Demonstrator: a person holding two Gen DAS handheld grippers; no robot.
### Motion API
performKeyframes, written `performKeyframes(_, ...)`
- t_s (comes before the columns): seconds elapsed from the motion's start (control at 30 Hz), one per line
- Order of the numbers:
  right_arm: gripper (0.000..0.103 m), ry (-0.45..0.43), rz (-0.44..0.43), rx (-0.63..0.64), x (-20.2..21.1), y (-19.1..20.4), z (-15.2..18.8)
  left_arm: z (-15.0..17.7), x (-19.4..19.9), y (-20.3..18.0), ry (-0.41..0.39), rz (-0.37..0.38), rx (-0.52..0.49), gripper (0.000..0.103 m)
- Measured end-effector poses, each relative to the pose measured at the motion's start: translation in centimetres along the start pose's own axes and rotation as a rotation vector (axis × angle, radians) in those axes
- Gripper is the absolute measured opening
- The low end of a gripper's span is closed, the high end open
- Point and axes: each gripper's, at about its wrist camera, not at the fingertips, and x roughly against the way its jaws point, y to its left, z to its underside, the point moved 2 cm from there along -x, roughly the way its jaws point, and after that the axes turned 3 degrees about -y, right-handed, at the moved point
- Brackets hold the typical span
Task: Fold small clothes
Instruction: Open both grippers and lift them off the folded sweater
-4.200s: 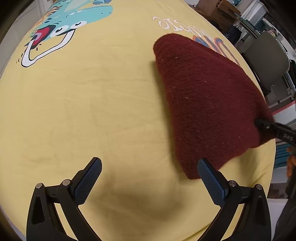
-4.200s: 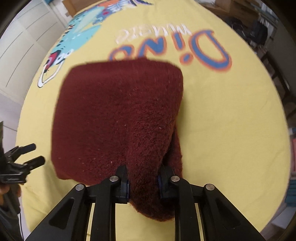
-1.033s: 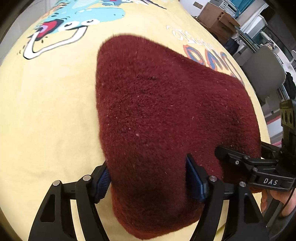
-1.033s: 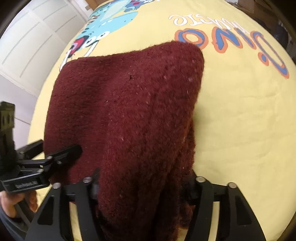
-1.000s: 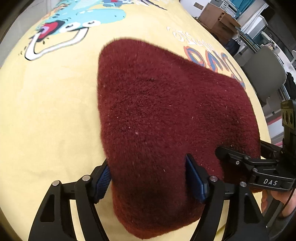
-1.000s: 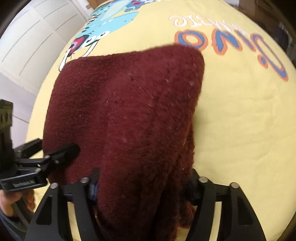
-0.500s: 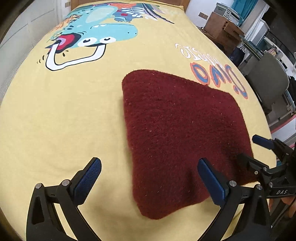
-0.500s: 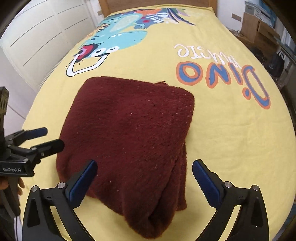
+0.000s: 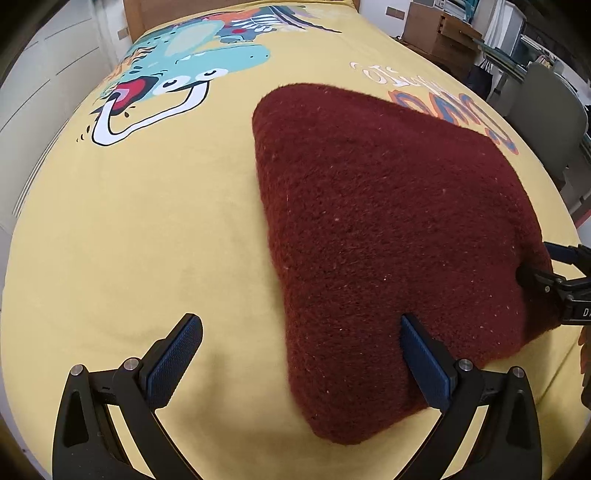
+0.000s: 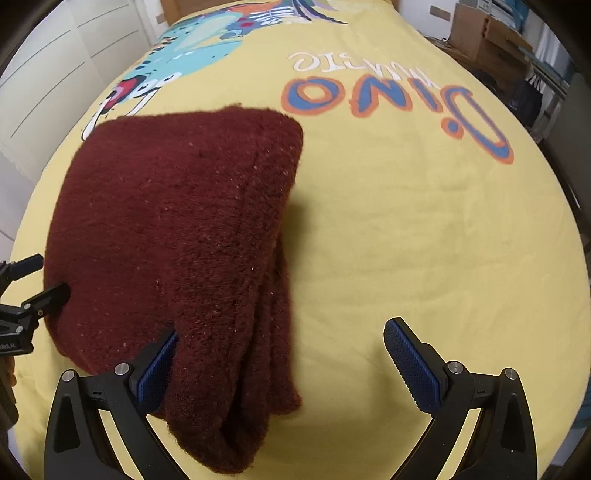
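A folded dark red fuzzy garment [image 9: 388, 229] lies on a yellow bedspread [image 9: 147, 229]; it also shows in the right wrist view [image 10: 177, 236] with stacked layers at its near right edge. My left gripper [image 9: 301, 354] is open, its jaws straddling the garment's near left corner. My right gripper [image 10: 280, 363] is open, its jaws straddling the garment's near right edge. Each gripper shows at the edge of the other's view: the right gripper [image 9: 561, 269], the left gripper [image 10: 26, 288].
The bedspread carries a dinosaur print [image 9: 177, 74] and "Dino" lettering [image 10: 388, 99]. A grey chair [image 9: 546, 107], a wooden cabinet [image 9: 436, 33] and cardboard boxes [image 10: 487, 40] stand beyond the bed's right side. White wardrobe doors [image 10: 74, 55] are on the left.
Both grippers have let go of the garment and opened. They drew back, then came in low again, so the garment looms larger now.
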Motion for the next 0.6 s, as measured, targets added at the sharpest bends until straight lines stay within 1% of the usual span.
performKeyframes(0.17,0.102,-0.008,-0.022,-0.030,-0.3,-0.5,0.6,-0.1,0.0,0.4,0.006,0.011,0.032,0.103)
performKeyframes(0.3,0.102,-0.009,-0.030,-0.031,0.9,-0.1,0.3,-0.3,1.6,0.4,0.005,0.000,0.038,0.102)
performKeyframes(0.4,0.102,-0.031,-0.045,-0.030,3.0,0.2,0.0,-0.4,3.5,0.4,-0.003,0.001,0.044,0.102)
performKeyframes(0.47,0.102,-0.054,-0.039,-0.015,4.7,0.5,-0.2,-0.5,5.1,0.4,-0.014,0.024,0.052,0.102)
performKeyframes(0.5,0.102,-0.066,-0.037,-0.008,5.6,0.6,-0.3,-0.5,6.2,0.4,-0.031,0.034,0.057,0.102)
performKeyframes(0.53,0.102,-0.081,-0.036,0.000,6.7,0.7,-0.4,-0.5,7.0,0.3,-0.044,0.032,0.059,0.102)
performKeyframes(0.6,0.102,-0.104,-0.034,0.014,8.5,0.9,-0.3,-0.3,9.2,0.1,-0.072,0.005,0.049,0.102)
